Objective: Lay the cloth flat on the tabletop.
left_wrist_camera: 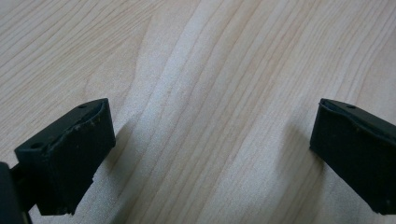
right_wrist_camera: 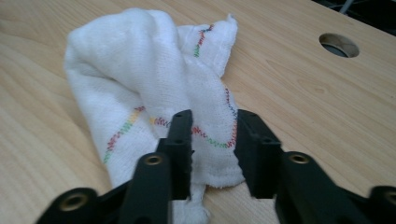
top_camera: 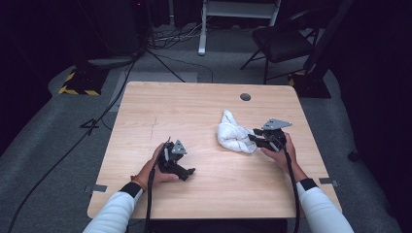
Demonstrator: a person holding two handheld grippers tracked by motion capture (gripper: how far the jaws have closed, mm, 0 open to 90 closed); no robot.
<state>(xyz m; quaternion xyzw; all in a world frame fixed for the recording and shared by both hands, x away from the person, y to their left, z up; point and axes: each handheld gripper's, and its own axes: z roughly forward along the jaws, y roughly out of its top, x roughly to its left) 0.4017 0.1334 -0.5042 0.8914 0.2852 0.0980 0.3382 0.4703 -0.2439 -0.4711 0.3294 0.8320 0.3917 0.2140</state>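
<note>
Black jaws of our right gripper [right_wrist_camera: 212, 140] stand part open with a gap between them, the near edge of the white cloth [right_wrist_camera: 149, 93] lying in that gap; whether the pads touch it we cannot tell. The cloth, crumpled and stitched with a coloured zigzag, rests on the right half of the table [top_camera: 194, 104], near a round hole [top_camera: 245, 97] in the far edge. Our left gripper [left_wrist_camera: 210, 154] holds its jaws wide apart over bare pale wood grain, well apart from the cloth. Beyond the table we see grey carpet, trailing cables [top_camera: 165, 60], a black chair [top_camera: 284, 41] and a white frame [top_camera: 238, 9] in a dark room.
</note>
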